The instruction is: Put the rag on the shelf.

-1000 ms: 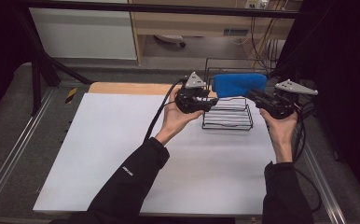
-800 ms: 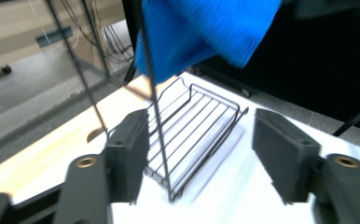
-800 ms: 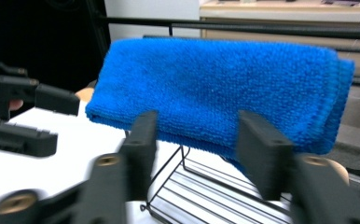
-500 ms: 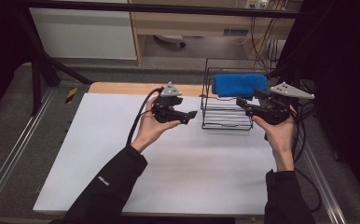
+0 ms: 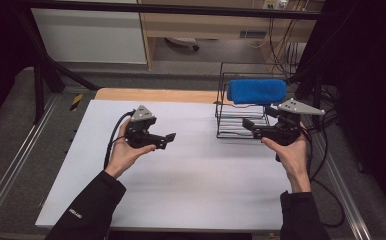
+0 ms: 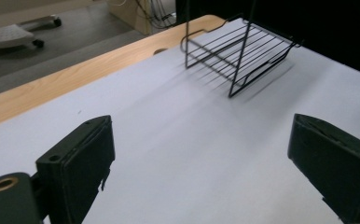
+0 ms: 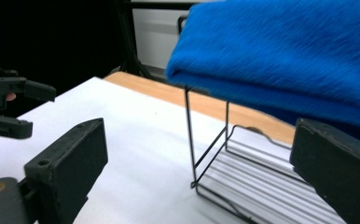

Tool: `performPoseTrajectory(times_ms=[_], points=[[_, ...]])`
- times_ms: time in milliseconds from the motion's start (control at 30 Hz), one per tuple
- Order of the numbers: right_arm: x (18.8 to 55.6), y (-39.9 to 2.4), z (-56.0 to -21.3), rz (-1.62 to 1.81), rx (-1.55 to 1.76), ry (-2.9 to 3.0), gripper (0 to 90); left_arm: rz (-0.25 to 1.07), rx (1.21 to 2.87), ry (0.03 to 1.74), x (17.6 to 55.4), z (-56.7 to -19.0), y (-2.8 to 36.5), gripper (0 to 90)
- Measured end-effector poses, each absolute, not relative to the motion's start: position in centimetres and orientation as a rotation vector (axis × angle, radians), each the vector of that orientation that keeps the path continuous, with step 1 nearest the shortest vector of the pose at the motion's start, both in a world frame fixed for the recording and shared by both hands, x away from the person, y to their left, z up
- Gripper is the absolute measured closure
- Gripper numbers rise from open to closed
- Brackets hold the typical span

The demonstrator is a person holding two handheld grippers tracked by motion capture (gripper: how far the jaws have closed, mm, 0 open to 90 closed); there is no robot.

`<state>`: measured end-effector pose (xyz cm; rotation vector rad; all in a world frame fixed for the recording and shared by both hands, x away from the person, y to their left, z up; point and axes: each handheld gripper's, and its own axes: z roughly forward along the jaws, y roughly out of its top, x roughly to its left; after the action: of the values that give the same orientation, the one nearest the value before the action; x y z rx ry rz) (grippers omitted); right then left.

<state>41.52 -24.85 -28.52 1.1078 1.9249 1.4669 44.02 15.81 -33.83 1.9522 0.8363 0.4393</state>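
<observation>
A black wire rack (image 5: 241,107) stands at the back right of the white table (image 5: 191,190), with a folded blue towel (image 5: 256,91) resting on top of it. My left gripper (image 5: 167,140) hovers open over the table's middle left, well apart from the rack, with nothing between its jaws. My right gripper (image 5: 247,127) is open just at the rack's front right, jaws pointing left. In the left gripper view the left gripper (image 6: 206,163) faces the rack (image 6: 238,51) across bare table. In the right gripper view the right gripper (image 7: 201,168) sits below the towel (image 7: 285,51) and beside the rack (image 7: 225,154).
A wooden strip (image 5: 156,95) runs along the table's back edge. Cables (image 5: 326,150) hang at the right side. A metal rail (image 5: 11,170) borders the left. The left gripper (image 7: 10,102) appears far off in the right gripper view.
My left gripper has pulled away from the rack, leftward and toward the person. My right gripper has drawn back slightly. The towel stays on the rack.
</observation>
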Motion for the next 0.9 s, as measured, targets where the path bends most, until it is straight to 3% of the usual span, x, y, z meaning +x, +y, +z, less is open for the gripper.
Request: performPoseTrajectory(times_ms=[400, 900], points=[[40.1, -23.7, -32.4, 1.472, 1.130, 2.028, 0.7, 0.456, 1.931, 0.931, 40.9, -37.3, 21.9, 6.9], [38.1, -23.8, -39.8, 1.432, 1.135, 2.207, 0.7, 0.425, 1.928, 0.981, 37.5, -41.9, 26.0, 7.3]])
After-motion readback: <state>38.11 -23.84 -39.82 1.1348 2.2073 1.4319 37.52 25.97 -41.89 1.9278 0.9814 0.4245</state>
